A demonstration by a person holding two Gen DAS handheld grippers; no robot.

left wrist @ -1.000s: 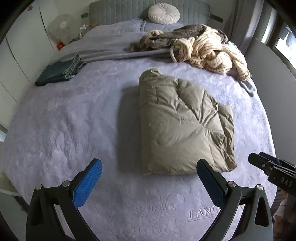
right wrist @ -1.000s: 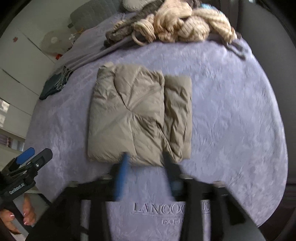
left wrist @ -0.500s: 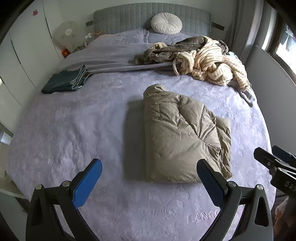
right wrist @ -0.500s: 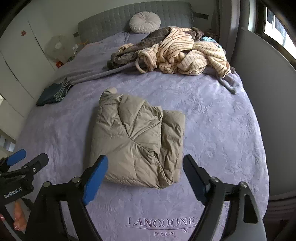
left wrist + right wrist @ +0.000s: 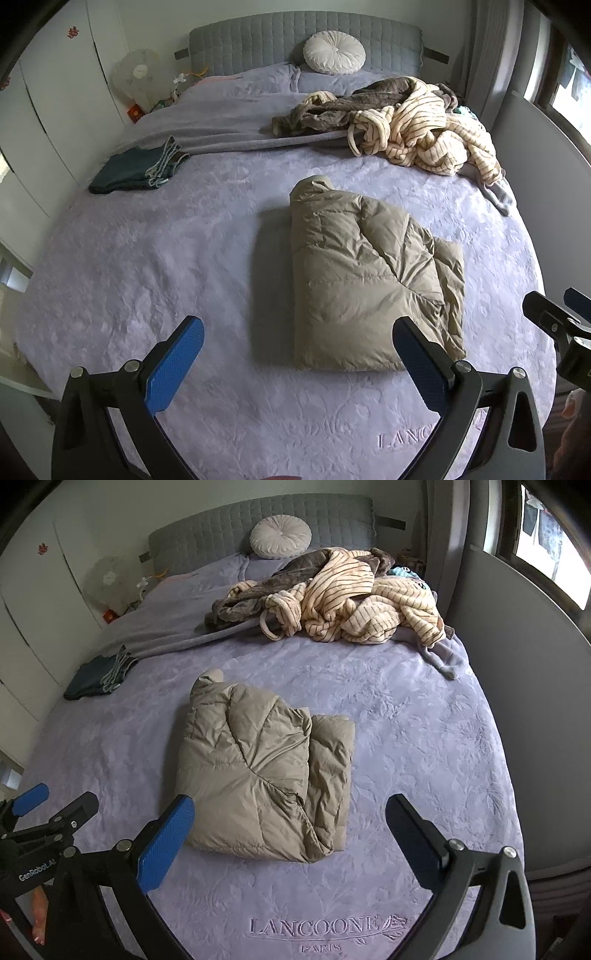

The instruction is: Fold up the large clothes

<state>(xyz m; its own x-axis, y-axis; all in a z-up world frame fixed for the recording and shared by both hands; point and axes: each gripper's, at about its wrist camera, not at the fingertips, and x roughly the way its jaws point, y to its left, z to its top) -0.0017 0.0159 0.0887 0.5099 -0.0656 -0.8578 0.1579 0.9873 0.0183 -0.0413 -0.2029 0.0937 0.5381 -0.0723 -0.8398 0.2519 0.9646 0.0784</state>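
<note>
Puffer jacket [image 5: 258, 775] quilted, faint sheen; bedspread [image 5: 424, 738] embossed matt plush; robe [image 5: 354, 605] fleecy.

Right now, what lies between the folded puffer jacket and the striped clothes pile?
Only bare purple bedspread between puffer jacket and striped pile, clearest in the right wrist view.

Your puffy tan jacket [image 5: 258, 775] lies folded into a thick, neat rectangle on the bed, just ahead of your open right gripper [image 5: 290, 827], nearer its left finger. A narrower folded layer shows along its right side. From your left gripper [image 5: 295, 354] it sits ahead, right of centre.
</note>
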